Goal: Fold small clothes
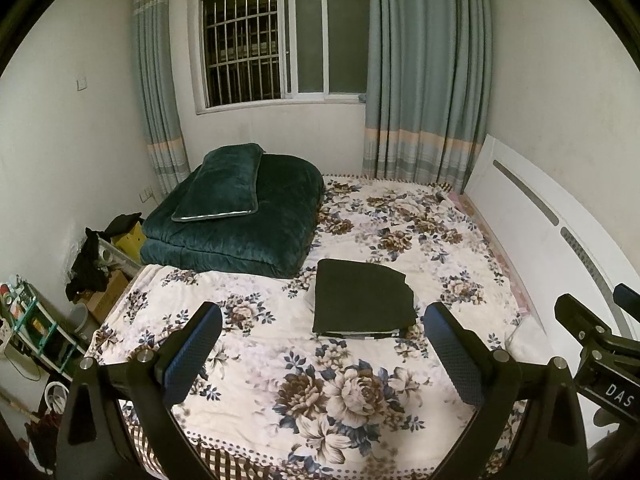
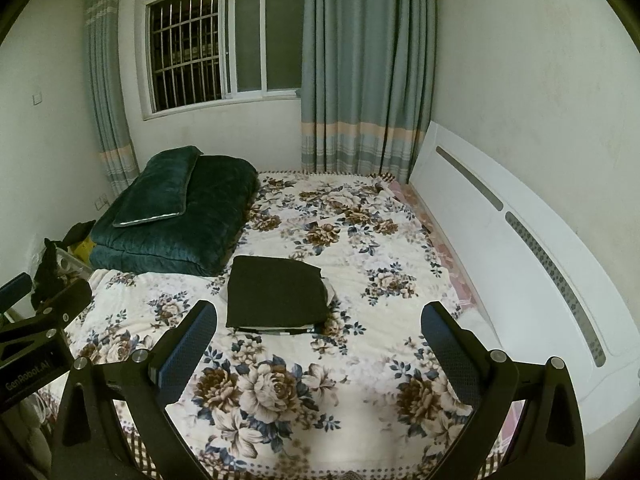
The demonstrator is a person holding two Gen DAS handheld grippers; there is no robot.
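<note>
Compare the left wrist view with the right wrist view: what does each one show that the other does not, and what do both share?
Only the left wrist view shows the cluttered shelf and cardboard box on the floor beside the bed, and the right gripper at its right edge. Only the right wrist view shows the left gripper at its left edge and more of the white headboard. Both share the floral bedspread, the folded dark garment on a small pile, the green quilt, the barred window, the curtains, and open fingers.
</note>
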